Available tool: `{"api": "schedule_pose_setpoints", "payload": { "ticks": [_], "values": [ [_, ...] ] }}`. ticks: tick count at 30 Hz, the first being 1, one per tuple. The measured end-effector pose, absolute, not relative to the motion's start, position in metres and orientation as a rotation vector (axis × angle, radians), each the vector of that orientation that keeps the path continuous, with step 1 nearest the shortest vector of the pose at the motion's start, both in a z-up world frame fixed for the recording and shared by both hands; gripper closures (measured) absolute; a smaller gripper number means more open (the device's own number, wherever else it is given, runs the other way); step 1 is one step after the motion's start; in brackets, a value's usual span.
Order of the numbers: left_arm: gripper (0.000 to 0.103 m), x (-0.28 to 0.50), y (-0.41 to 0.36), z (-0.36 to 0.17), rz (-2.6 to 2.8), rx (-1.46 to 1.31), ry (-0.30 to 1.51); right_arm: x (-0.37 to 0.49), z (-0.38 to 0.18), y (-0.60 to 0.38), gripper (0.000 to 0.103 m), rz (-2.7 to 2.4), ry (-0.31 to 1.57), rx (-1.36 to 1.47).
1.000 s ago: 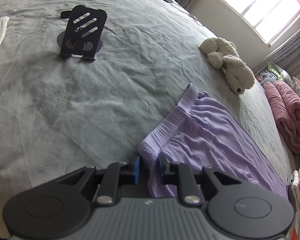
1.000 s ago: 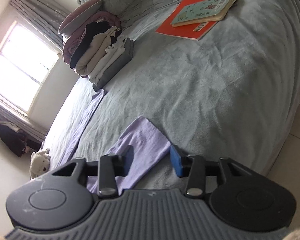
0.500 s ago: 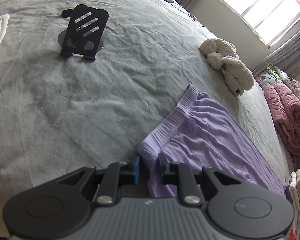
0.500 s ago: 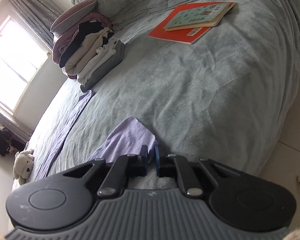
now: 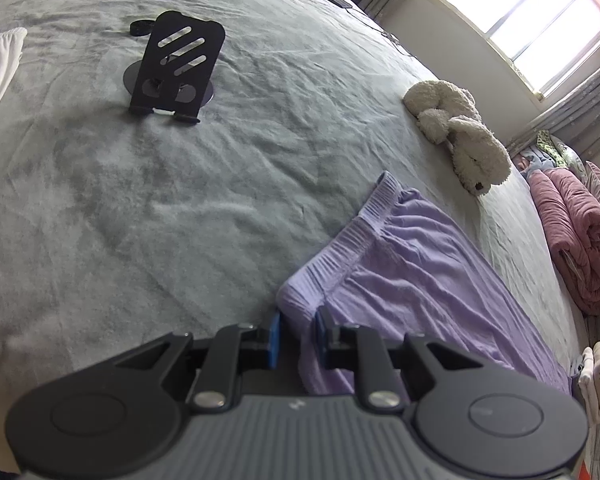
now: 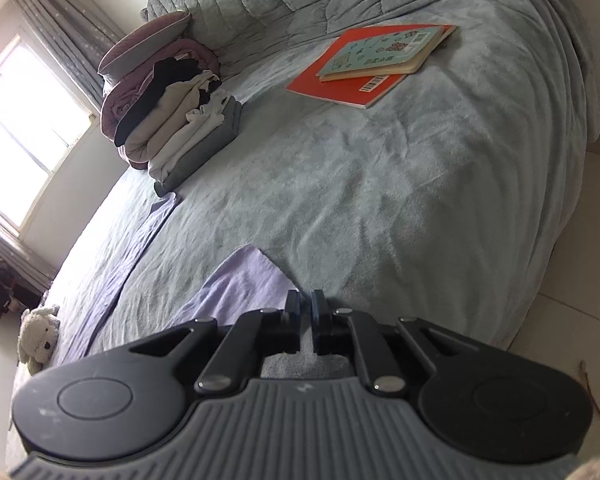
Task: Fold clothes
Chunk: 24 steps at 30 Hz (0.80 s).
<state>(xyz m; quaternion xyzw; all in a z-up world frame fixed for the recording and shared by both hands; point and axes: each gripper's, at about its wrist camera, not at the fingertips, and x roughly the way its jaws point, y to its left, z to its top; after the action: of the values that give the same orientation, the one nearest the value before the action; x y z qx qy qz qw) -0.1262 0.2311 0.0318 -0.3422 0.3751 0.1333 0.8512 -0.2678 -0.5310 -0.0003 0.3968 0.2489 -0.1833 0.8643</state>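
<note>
A soft lilac knit garment (image 5: 416, 280), ribbed along its waistband, is seen between the blue pads of the left gripper (image 5: 297, 338), whose body is matt black plastic with ridged grey plastic behind and bright metal pivot pins. Ahead of those fingers, a grey bedspread (image 5: 180, 200) of napped, fleecy cloth is shown, creased throughout. A matt black perforated stand (image 5: 178, 66) looks like metal or plastic. A fluffy cream plush toy (image 5: 460, 132) lies further off. Beyond the right gripper (image 6: 306, 306), smooth paper-covered books (image 6: 376, 60) are seen.
</note>
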Motion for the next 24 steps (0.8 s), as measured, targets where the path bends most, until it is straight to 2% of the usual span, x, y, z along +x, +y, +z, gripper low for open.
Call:
{"api": "schedule_pose_setpoints", "payload": {
  "ticks": [6,8,9,10,20,22,24],
  "values": [
    [0.084,-0.126,0.231,0.031,0.279,-0.722,0.796,-0.265,-0.003,-0.531,0.087,-0.376,0.512,0.898],
    [0.084,-0.126,0.232,0.031,0.278,-0.729,0.796,-0.263,-0.005,-0.531,0.075,-0.360,0.500,0.924],
    [0.084,-0.126,0.233,0.030,0.278,-0.732,0.796,-0.263,-0.005,-0.530,0.065,-0.349,0.489,0.933],
    [0.084,-0.126,0.233,0.030,0.277,-0.735,0.796,-0.262,-0.004,-0.529,0.060,-0.341,0.485,0.931],
    [0.084,-0.125,0.232,0.030,0.274,-0.739,0.798,-0.253,-0.006,-0.526,0.061,-0.347,0.498,0.954],
    [0.084,-0.126,0.232,0.030,0.272,-0.744,0.798,-0.258,-0.007,-0.529,0.066,-0.349,0.496,1.005],
    [0.084,-0.126,0.233,0.030,0.270,-0.747,0.798,-0.266,-0.010,-0.533,0.067,-0.337,0.478,1.095]
  ]
}}
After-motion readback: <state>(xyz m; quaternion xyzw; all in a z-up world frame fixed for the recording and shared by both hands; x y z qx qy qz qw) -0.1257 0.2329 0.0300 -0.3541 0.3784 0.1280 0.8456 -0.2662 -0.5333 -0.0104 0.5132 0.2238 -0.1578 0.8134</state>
